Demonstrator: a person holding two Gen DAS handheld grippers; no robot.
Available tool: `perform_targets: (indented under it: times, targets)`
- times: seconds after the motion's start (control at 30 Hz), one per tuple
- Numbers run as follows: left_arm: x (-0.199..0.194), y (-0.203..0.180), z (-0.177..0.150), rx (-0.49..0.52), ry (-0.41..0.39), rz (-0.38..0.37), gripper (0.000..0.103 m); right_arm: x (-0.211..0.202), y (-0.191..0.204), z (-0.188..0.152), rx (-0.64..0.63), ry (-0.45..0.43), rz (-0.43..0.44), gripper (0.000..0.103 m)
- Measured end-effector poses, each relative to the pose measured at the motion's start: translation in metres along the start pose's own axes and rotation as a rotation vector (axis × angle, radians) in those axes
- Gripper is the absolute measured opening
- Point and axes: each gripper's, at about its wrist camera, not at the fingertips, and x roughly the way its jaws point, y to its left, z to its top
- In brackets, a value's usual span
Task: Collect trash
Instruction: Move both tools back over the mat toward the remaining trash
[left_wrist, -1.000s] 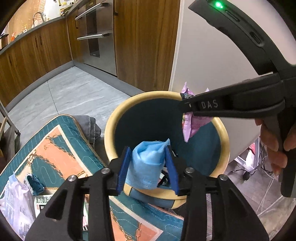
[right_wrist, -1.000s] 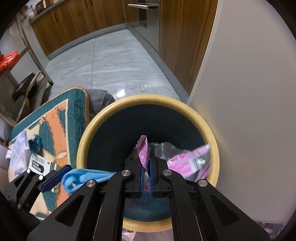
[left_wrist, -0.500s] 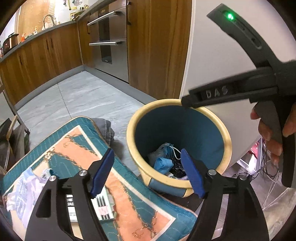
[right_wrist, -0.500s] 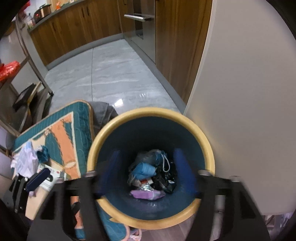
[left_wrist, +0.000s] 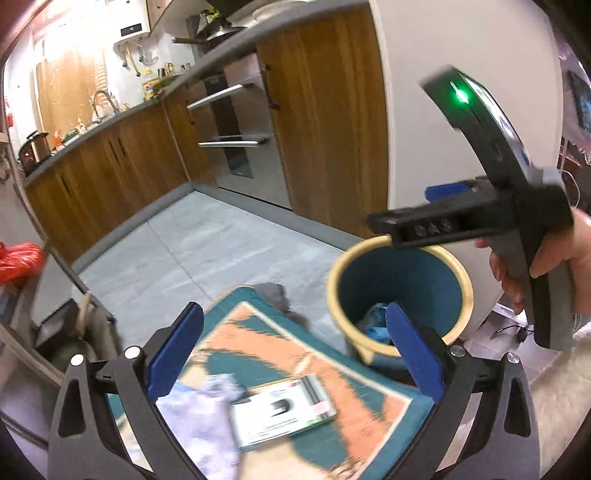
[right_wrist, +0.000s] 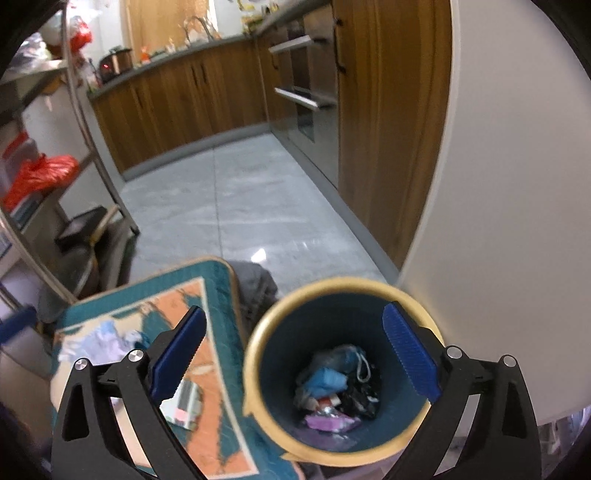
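Nearest, both tools have just been opening: the left gripper (left_wrist: 293, 350) and right gripper (right_wrist: 295, 354) gape wide with nothing between their pads. On the near-left patterned mat (left_wrist: 332, 365), a small carton (left_wrist: 284, 410) and crumpled wrapper (left_wrist: 199, 417) remain. Farther right, the bin (right_wrist: 343, 291) now holds the dropped blue wad (right_wrist: 325, 380) and pink packet (right_wrist: 330, 422). More trash awaits.
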Motion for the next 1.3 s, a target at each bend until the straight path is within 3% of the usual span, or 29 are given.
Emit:
perform_targets:
  times: [0.2, 0.37, 0.73, 0.97, 1.17, 1.3]
  targets:
    - [-0.032, 0.046, -0.014, -0.006, -0.023, 0.068, 0.097, -0.002, 0.016, -0.002, -0.024, 0.003, 0.009, 0.097]
    - [-0.016, 0.087, -0.040, -0.163, 0.070, 0.080, 0.097, -0.002, 0.027, -0.007, -0.052, 0.019, 0.012, 0.097]
    - [-0.006, 0.129, -0.076, -0.207, 0.164, 0.140, 0.097, 0.019, 0.068, -0.022, -0.156, 0.101, 0.103, 0.097]
    - [0.005, 0.151, -0.093, -0.233, 0.208, 0.151, 0.097, 0.046, 0.107, -0.043, -0.313, 0.191, 0.169, 0.097]
    - [0.029, 0.171, -0.123, -0.216, 0.313, 0.165, 0.097, 0.079, 0.143, -0.073, -0.482, 0.308, 0.258, 0.097]
    - [0.044, 0.183, -0.140, -0.238, 0.370, 0.167, 0.097, 0.094, 0.167, -0.088, -0.574, 0.341, 0.289, 0.097]
